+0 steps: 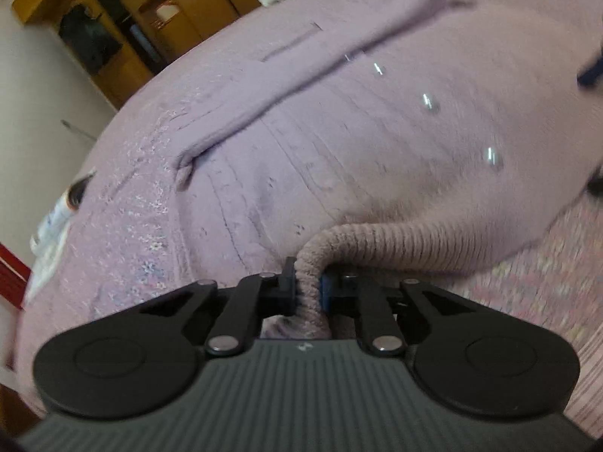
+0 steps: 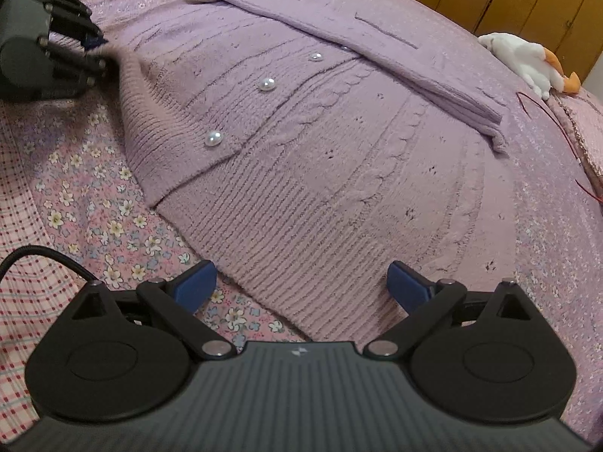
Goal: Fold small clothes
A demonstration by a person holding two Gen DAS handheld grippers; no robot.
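The left gripper (image 1: pixel 307 293) is pinched tight on the ribbed hem corner of a lilac cardigan (image 2: pixel 339 158). The right gripper (image 2: pixel 301 290) hovers with fingers spread wide over the opposite hem corner, holding nothing. The cardigan lies flat on a floral bedspread (image 2: pixel 94 218). Lifting one-sided could skew the fold, or snag its pearl buttons (image 2: pixel 214 138).

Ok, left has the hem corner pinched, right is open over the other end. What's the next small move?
Probably close the right gripper on the cardigan's ribbed hem beneath it: its jaws stand open, while the left gripper already clamps its corner, so both ends can lift together.
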